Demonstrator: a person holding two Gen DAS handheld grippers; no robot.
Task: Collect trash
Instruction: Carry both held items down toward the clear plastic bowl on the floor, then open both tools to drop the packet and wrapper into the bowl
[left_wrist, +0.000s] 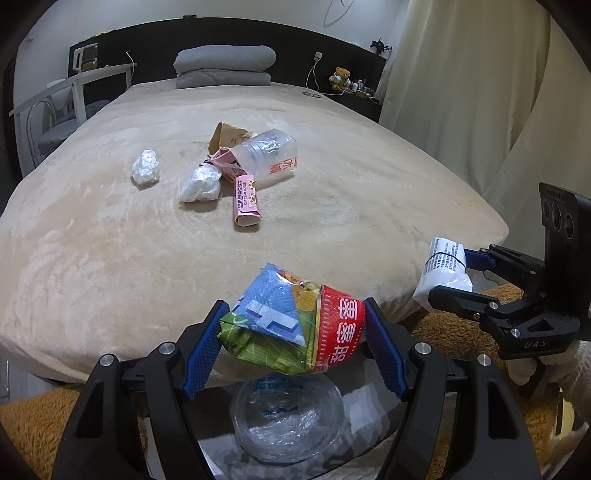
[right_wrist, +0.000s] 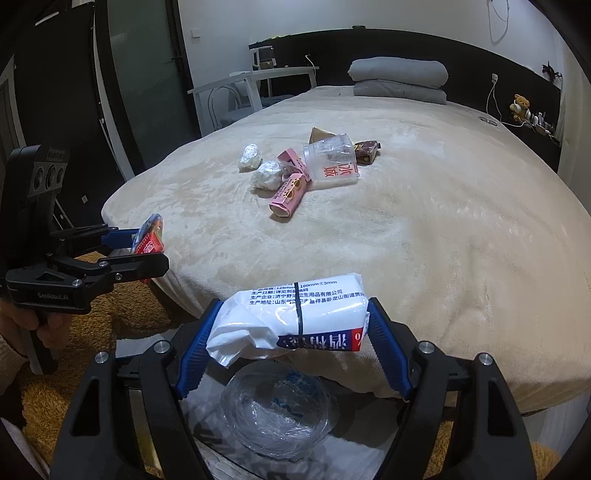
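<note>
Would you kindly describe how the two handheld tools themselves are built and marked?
Both are matte black angular frames with silver pivot screws and blue ribbed finger pads. The left tool reads "GenRobot.AI" on its side and carries a black box with round lenses. The right tool shows "DAS" lettering and the same box.

Glossy plastic wrapper (left_wrist: 291, 325), plush blanket (left_wrist: 332, 206)

Both tongs are matte black plastic linkages with round silver screw heads at the joints and blue ribbed pads inside the fingers. The left tongs (left_wrist: 293, 341) carry white "GenRobot.AI" lettering on the body; a black camera block with three round lenses sits above the handle. The right tongs (right_wrist: 293, 341) look alike. A bare-skinned hand (right_wrist: 26, 325) shows a cream sleeve.
</note>
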